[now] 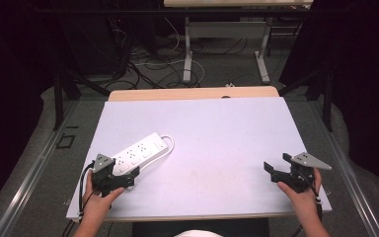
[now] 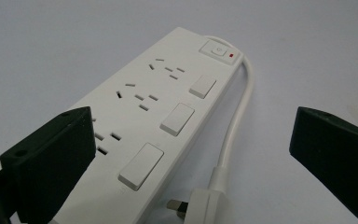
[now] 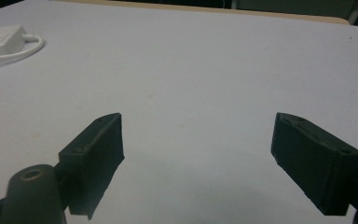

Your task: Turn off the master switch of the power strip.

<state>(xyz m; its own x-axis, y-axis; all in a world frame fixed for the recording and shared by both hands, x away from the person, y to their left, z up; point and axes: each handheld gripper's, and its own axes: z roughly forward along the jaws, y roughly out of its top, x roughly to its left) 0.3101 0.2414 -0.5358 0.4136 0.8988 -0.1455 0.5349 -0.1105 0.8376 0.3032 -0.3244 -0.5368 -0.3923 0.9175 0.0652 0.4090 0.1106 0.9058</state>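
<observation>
Here the white power strip [image 1: 140,152] lies on the table's [image 1: 217,133] left side, its near end under the left gripper's [image 2: 191,154] wide-apart jaws; the right gripper [image 1: 278,164], jaws likewise apart, hovers well away.

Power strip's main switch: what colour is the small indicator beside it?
Red, on the white power strip; the left gripper view shows the indicator best.
</observation>
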